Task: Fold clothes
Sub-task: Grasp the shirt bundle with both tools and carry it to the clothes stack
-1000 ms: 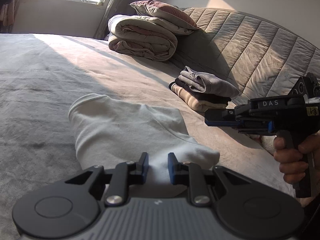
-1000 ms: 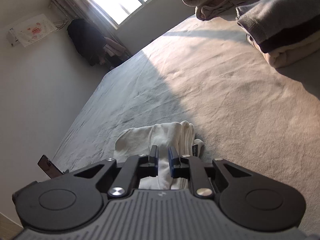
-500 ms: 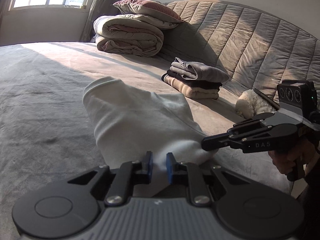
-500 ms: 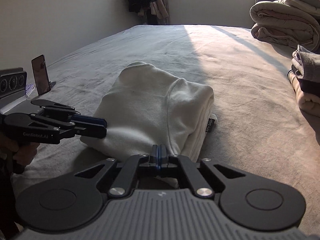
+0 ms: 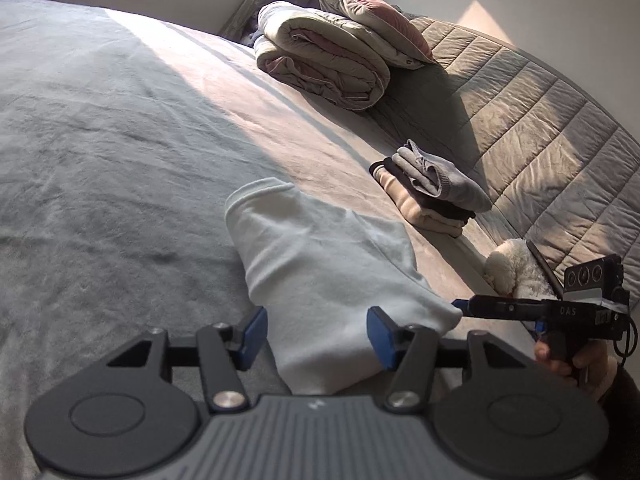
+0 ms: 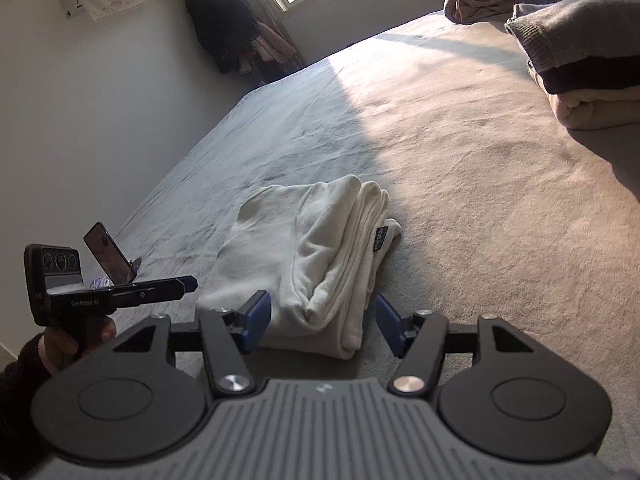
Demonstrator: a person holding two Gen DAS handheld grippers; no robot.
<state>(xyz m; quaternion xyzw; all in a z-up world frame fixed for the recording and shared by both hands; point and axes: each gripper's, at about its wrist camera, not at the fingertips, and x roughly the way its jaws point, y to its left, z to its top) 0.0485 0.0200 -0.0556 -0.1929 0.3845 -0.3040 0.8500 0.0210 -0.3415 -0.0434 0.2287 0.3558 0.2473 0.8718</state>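
Garment: a cream-white sweatshirt (image 6: pixel 304 256), folded into a thick oblong bundle with several layers stacked along its right edge in the right wrist view.
Fabric: soft, fleecy knit; a curved seam runs across the top layer, and a ribbed hem rounds off the far end (image 5: pixel 256 196).
Label: a small dark tag (image 6: pixel 378 236) pokes out between the layers on the sunlit side.
Place: flat on the grey bed (image 5: pixel 100 140), near its front edge, half in shade and half in sun.
Left claw: (image 5: pixel 316 330) its jaws are opening; the blue pads stand either side of the bundle's near corner without pressing on it.
Right claw: (image 6: pixel 320 318) its jaws are opening too; the near end of the bundle shows between the pads, which are clear of the cloth.
Right claw seen from the left: its dark fingers (image 5: pixel 472 306) reach level to the bundle's right corner, tip just at the fabric; contact cannot be told.
Left claw seen from the right: its fingers (image 6: pixel 176 284) point at the bundle's left side, just short of it.
Hands: each grips a pistol handle (image 5: pixel 576 360) (image 6: pixel 76 340); a dark sleeve covers the left wrist.
Other clothes: a folded stack (image 5: pixel 432 192), grey on dark on beige, well apart near the quilted headboard (image 5: pixel 540 120).
Bedding: a rolled duvet (image 5: pixel 324 64) with a pillow (image 5: pixel 368 20) on top.
Nearby: a white plush toy (image 5: pixel 516 272) by the headboard; a phone (image 6: pixel 108 254) propped at the bed's edge.
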